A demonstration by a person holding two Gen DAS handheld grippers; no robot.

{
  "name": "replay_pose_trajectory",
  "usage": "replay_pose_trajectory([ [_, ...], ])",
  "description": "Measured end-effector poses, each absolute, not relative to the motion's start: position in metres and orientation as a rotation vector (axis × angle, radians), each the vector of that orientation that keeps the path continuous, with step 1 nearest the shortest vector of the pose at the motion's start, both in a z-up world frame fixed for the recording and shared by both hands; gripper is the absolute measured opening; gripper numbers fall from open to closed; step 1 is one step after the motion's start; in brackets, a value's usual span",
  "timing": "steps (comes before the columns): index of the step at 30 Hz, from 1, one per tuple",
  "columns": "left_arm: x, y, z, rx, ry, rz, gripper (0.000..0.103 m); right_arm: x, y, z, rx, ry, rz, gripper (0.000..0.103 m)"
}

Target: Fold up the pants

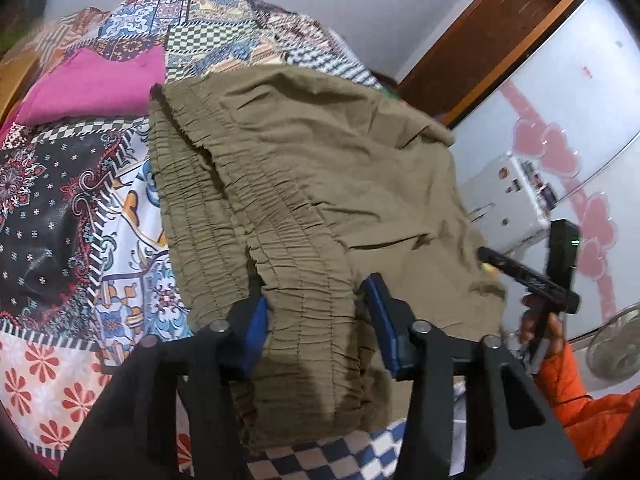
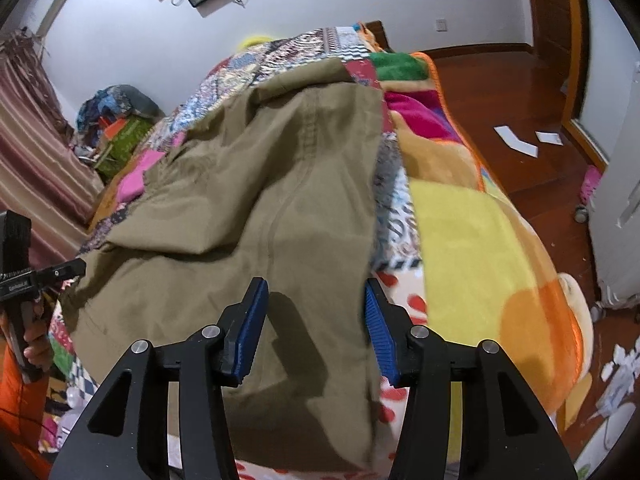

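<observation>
Olive pants [image 1: 320, 168] lie spread on a patchwork bed cover [image 1: 60, 200], their gathered elastic waistband [image 1: 200, 200] toward me in the left wrist view. My left gripper [image 1: 318, 304] straddles the near end of the waistband, which lies between the blue pads [image 1: 256, 320]. The jaws stand apart and do not pinch it. In the right wrist view the same pants [image 2: 240, 200] run away up the bed. My right gripper [image 2: 314, 304] hovers open over their near right edge, the fabric beneath the gap.
A pink folded garment [image 1: 96, 84] lies beyond the waistband. A yellow and orange blanket [image 2: 472, 248] covers the bed's right side, with wooden floor [image 2: 500, 92] and scattered papers beyond. A person's orange sleeve [image 1: 568, 376] is at the right, before a white heart-patterned cabinet [image 1: 560, 120].
</observation>
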State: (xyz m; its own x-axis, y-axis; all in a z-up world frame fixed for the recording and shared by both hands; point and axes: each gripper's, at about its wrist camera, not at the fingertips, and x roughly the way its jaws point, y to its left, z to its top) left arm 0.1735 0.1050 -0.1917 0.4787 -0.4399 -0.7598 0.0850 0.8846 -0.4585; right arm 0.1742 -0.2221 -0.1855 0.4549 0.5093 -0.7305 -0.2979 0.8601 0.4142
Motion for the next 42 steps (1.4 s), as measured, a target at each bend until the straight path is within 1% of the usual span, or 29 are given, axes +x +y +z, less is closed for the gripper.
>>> replay_pose_trajectory([
  [1,0.171,0.105,-0.188,-0.382,1.020,-0.328,0.019,0.175,-0.220,-0.185,0.227,0.976,0.505,0.034],
  [2,0.170,0.103,-0.186,-0.375,1.022,-0.329,0.018,0.176,-0.217,-0.183,0.204,0.974,0.505,0.028],
  [3,0.168,0.102,-0.183,-0.368,1.018,-0.329,0.015,0.176,-0.214,-0.183,0.195,0.976,0.513,0.016],
  [4,0.165,0.099,-0.180,-0.354,1.009,-0.328,0.013,0.177,-0.212,-0.182,0.194,0.978,0.526,0.010],
  [8,0.156,0.090,-0.164,-0.293,0.978,-0.309,0.007,0.171,-0.204,-0.175,0.149,0.950,0.537,0.008],
  [12,0.146,0.091,-0.150,-0.262,0.951,-0.279,0.005,0.163,-0.207,-0.165,0.122,0.894,0.512,0.004],
  [19,0.111,0.101,-0.143,-0.268,0.940,-0.254,0.003,0.150,-0.222,-0.164,0.151,0.896,0.503,0.004],
  [27,0.096,0.109,-0.171,-0.296,0.992,-0.193,0.004,0.143,-0.239,-0.172,0.169,0.984,0.519,0.006],
  [29,0.096,0.106,-0.172,-0.278,0.998,-0.182,0.004,0.139,-0.244,-0.174,0.166,1.005,0.522,0.013],
  [30,0.097,0.105,-0.173,-0.267,1.006,-0.176,0.005,0.137,-0.246,-0.175,0.167,1.014,0.526,0.021],
  [31,0.097,0.104,-0.175,-0.254,1.014,-0.169,0.006,0.135,-0.246,-0.175,0.166,1.016,0.524,0.032],
  [33,0.096,0.101,-0.177,-0.237,1.022,-0.161,0.007,0.131,-0.247,-0.179,0.163,1.024,0.518,0.046],
  [34,0.096,0.099,-0.178,-0.233,1.028,-0.160,0.011,0.129,-0.248,-0.182,0.163,1.030,0.521,0.046],
  [35,0.096,0.099,-0.180,-0.234,1.037,-0.160,0.018,0.129,-0.247,-0.185,0.163,1.042,0.527,0.046],
  [37,0.095,0.099,-0.184,-0.243,1.049,-0.168,0.023,0.127,-0.243,-0.190,0.163,1.058,0.536,0.046],
  [38,0.095,0.098,-0.185,-0.239,1.053,-0.168,0.024,0.127,-0.240,-0.194,0.152,1.070,0.544,0.046],
  [39,0.094,0.096,-0.187,-0.233,1.058,-0.166,0.024,0.126,-0.238,-0.195,0.141,1.074,0.540,0.043],
  [41,0.094,0.094,-0.190,-0.228,1.064,-0.159,0.024,0.126,-0.233,-0.199,0.116,1.082,0.535,0.034],
  [42,0.094,0.094,-0.191,-0.228,1.065,-0.155,0.024,0.125,-0.231,-0.200,0.085,1.080,0.514,0.026],
])
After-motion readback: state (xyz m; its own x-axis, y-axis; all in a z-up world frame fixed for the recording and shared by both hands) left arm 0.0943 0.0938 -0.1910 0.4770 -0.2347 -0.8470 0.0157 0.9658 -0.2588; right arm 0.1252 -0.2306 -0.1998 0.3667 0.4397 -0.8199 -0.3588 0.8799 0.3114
